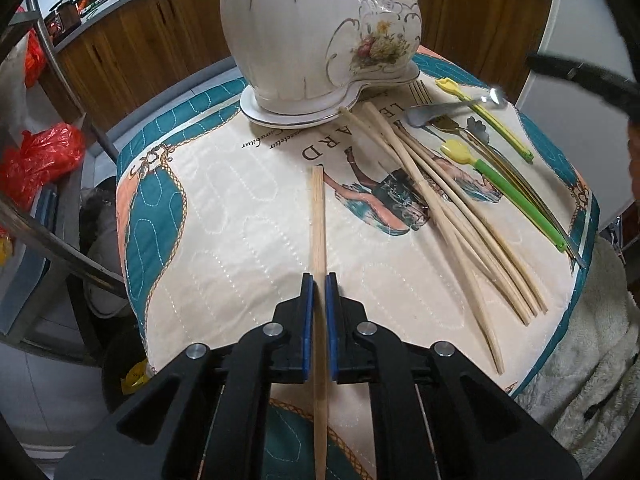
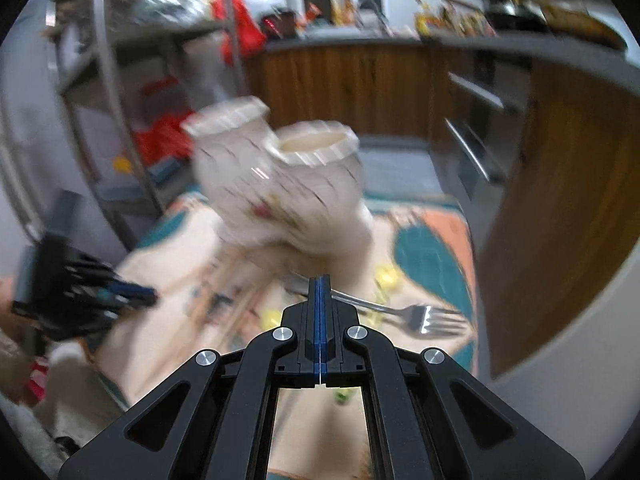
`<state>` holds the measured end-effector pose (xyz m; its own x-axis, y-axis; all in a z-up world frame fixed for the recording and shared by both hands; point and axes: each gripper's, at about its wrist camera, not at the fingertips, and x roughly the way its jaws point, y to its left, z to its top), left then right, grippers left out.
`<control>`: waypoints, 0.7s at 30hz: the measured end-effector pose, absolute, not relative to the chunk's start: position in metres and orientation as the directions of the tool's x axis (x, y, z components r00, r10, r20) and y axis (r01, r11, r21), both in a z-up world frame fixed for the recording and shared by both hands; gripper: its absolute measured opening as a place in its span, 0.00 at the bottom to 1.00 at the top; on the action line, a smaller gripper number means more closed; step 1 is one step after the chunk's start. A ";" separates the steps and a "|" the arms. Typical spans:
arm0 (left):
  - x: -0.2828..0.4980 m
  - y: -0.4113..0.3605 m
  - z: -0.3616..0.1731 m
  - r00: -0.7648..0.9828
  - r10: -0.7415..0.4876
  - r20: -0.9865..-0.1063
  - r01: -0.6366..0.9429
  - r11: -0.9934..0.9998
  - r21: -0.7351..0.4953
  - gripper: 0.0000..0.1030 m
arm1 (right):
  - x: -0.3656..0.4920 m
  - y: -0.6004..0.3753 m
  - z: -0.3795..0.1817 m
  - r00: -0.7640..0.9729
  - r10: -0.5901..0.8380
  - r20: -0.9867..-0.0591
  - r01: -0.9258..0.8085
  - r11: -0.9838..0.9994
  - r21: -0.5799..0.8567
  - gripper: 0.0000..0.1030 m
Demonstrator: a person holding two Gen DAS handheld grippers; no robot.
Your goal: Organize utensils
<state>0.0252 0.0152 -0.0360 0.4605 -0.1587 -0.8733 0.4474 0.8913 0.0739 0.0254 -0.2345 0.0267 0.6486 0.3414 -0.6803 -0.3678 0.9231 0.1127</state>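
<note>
My left gripper (image 1: pixel 319 280) is shut on a wooden chopstick (image 1: pixel 318 216) that points toward the white ceramic two-cup holder (image 1: pixel 304 36) at the back of the table. Several loose chopsticks (image 1: pixel 448 208) lie to its right, with green-and-yellow tongs (image 1: pixel 508 180), a spoon (image 1: pixel 432 114) and other metal cutlery beyond. My right gripper (image 2: pixel 319 280) is shut and empty, held above the table. The right wrist view is blurred; it shows the holder (image 2: pixel 280 184), a fork (image 2: pixel 420 316) and my left gripper (image 2: pixel 148 294).
The table has a quilted teal and cream cloth (image 1: pixel 224 216). Red plastic bags (image 1: pixel 40 156) and a metal rack stand left. Wooden cabinets (image 1: pixel 140 40) run behind. A fleecy white cloth (image 1: pixel 592 352) hangs at the right edge.
</note>
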 end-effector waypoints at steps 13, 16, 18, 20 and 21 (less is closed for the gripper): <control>0.019 0.011 -0.031 0.465 -0.151 -0.872 0.470 0.877 0.098 0.06 | 0.035 -0.266 -0.007 0.509 0.260 -0.821 -0.247 0.957 0.150 0.28; 0.018 0.010 -0.032 0.465 -0.145 -0.874 0.473 0.874 0.107 0.06 | 0.030 -0.265 -0.010 0.506 0.207 -0.837 -0.260 0.962 0.081 0.29; 0.018 0.010 -0.032 0.464 -0.140 -0.875 0.476 0.872 0.113 0.06 | 0.027 -0.263 -0.013 0.504 0.177 -0.845 -0.280 0.959 0.034 0.29; 0.018 0.010 -0.031 0.464 -0.142 -0.875 0.475 0.873 0.110 0.06 | 0.027 -0.262 -0.017 0.491 0.165 -0.855 -0.293 0.956 0.016 0.29; 0.018 0.010 -0.031 0.464 -0.140 -0.874 0.474 0.873 0.112 0.06 | 0.028 -0.262 -0.018 0.487 0.159 -0.859 -0.298 0.955 0.008 0.29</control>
<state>0.0179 0.0103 -0.0314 0.4644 -0.1402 -0.8745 0.4741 0.8734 0.1117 0.0281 -0.2618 -0.0178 0.4871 0.1592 -0.8587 -0.2976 0.9546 0.0081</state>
